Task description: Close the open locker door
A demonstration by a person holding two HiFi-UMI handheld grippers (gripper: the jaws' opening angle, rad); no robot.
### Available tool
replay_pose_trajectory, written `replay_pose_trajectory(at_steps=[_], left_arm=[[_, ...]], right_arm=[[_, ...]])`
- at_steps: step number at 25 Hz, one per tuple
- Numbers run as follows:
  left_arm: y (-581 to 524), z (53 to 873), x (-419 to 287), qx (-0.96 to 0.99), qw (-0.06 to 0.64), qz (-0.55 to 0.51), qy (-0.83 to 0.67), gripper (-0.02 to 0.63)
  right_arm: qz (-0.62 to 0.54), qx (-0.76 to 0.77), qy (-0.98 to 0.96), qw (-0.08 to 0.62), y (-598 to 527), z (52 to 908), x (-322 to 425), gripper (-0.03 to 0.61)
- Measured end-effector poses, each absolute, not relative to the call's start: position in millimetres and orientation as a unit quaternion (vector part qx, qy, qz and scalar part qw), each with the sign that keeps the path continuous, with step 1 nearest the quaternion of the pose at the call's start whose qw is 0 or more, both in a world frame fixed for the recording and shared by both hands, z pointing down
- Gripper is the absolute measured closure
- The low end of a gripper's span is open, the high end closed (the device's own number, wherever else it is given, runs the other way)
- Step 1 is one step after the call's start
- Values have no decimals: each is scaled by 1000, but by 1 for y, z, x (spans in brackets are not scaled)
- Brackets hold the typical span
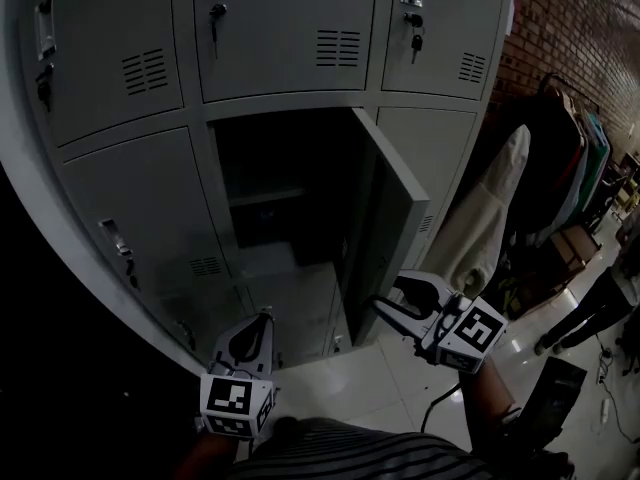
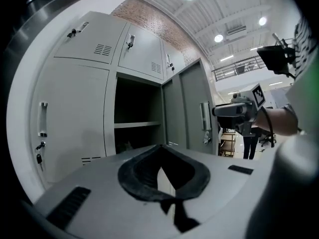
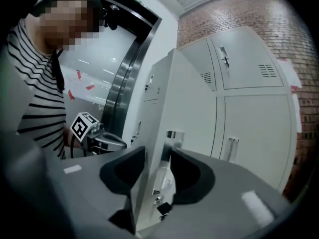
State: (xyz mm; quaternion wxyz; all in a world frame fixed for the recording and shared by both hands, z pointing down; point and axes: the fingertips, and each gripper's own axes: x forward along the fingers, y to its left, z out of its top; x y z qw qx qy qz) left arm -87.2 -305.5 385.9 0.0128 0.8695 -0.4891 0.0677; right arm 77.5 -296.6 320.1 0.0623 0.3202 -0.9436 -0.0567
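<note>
The grey locker bank fills the head view, and one lower middle locker [image 1: 280,193] stands open and dark inside. Its door [image 1: 392,218] swings out to the right. My right gripper [image 1: 390,290] is at the door's lower free edge, jaws spread. In the right gripper view the door [image 3: 172,93] runs edge-on between the open jaws of that gripper [image 3: 158,151], by the handle [image 3: 174,136]. My left gripper [image 1: 265,315] hangs low in front of the lockers, away from the door. Its tips meet, shut on nothing [image 2: 160,148]; behind them are the open locker and its door [image 2: 192,108].
A pale coat [image 1: 490,218] hangs just right of the lockers, with a clothes rack [image 1: 580,158] along the brick wall beyond. A person [image 1: 590,308] stands on the tiled floor at far right. Keys hang in upper locker locks [image 1: 215,16].
</note>
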Motion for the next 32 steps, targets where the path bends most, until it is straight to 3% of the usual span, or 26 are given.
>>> replay_pose_trajectory(at_steps=[18, 20, 32], left_arm=[[-357, 396, -207, 844, 24, 69, -531, 609], [-366, 396, -221, 842, 24, 69, -534, 609], [-406, 396, -257, 835, 32, 68, -545, 609]], right_arm=[[-74, 362, -926, 79, -402, 327, -106, 426], [-85, 372, -921, 83, -424, 328, -120, 449], [-72, 415, -903, 85, -504, 330, -144, 515]])
